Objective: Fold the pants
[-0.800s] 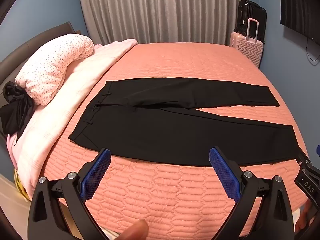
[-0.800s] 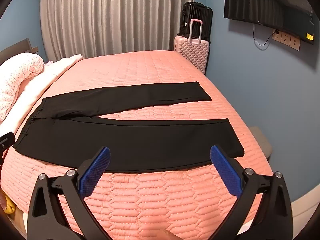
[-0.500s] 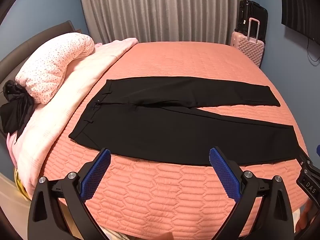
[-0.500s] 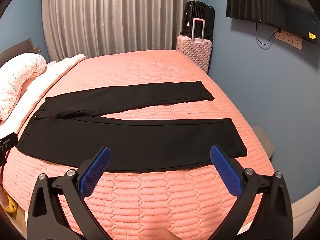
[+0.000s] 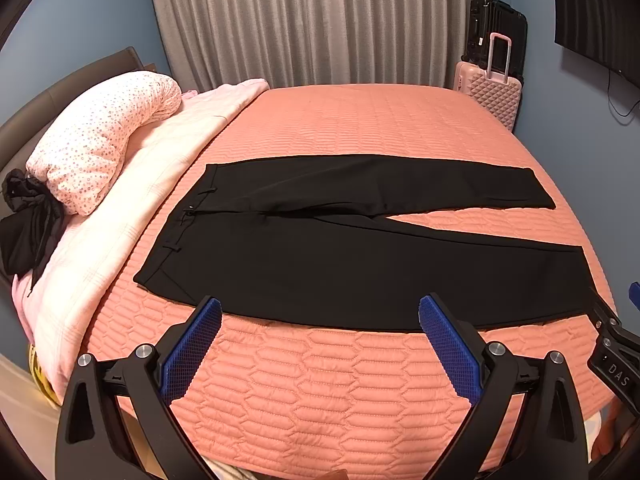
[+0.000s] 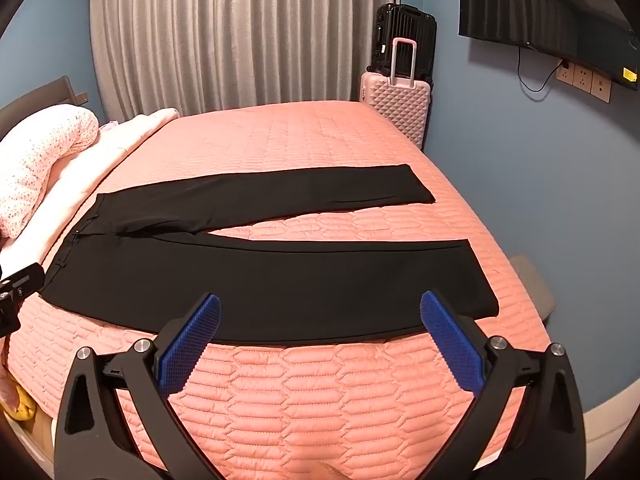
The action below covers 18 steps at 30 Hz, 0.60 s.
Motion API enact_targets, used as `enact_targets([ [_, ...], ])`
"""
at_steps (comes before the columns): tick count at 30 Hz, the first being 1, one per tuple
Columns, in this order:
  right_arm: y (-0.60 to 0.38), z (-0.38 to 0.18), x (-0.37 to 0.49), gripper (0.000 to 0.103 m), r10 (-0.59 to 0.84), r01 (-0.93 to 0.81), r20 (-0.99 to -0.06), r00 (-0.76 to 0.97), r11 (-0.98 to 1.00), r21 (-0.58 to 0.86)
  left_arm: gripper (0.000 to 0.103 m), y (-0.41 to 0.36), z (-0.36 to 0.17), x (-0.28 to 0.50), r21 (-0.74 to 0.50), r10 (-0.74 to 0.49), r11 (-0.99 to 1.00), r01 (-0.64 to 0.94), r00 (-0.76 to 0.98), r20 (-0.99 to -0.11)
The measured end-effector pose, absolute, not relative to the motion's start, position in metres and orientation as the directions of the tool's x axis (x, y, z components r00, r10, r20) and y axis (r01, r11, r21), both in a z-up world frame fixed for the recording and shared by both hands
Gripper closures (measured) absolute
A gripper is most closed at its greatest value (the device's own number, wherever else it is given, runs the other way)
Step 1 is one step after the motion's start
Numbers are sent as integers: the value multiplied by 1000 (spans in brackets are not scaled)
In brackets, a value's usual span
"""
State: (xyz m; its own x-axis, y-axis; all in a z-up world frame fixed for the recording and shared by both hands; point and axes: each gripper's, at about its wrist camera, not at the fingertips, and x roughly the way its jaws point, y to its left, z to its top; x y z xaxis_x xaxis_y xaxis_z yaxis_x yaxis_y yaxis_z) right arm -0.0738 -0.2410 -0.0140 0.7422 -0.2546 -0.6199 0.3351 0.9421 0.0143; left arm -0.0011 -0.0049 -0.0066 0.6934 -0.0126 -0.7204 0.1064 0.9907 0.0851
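Note:
Black pants [image 5: 340, 248] lie flat on the salmon quilted bed [image 5: 360, 128], waistband at the left, both legs spread out to the right in a narrow V. They also show in the right wrist view [image 6: 280, 276]. My left gripper [image 5: 320, 320] is open and empty, held above the bed's near edge just short of the near leg. My right gripper [image 6: 320, 318] is open and empty, also over the near edge, further right toward the hems. The right gripper's body shows at the left wrist view's right edge [image 5: 612, 356].
A pink speckled pillow [image 5: 100, 136] and pale pink blanket [image 5: 132, 208] lie along the bed's left side, with a black garment [image 5: 28, 228] beside them. A pink suitcase [image 6: 396, 104] and a black one [image 6: 404, 36] stand by the grey curtain. A TV [image 6: 540, 4] hangs on the blue wall.
Both views have shifted very slightly; the pants sit a touch lower and further right in the right wrist view. Both grippers stay open and the pants have not moved.

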Motion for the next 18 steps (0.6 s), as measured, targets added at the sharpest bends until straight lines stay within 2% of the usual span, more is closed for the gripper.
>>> enact_targets([
  [18, -241, -7, -75, 5, -257, 336, -612, 748, 942, 15, 6, -4, -3, -1, 85, -16, 990, 112, 691, -723],
])
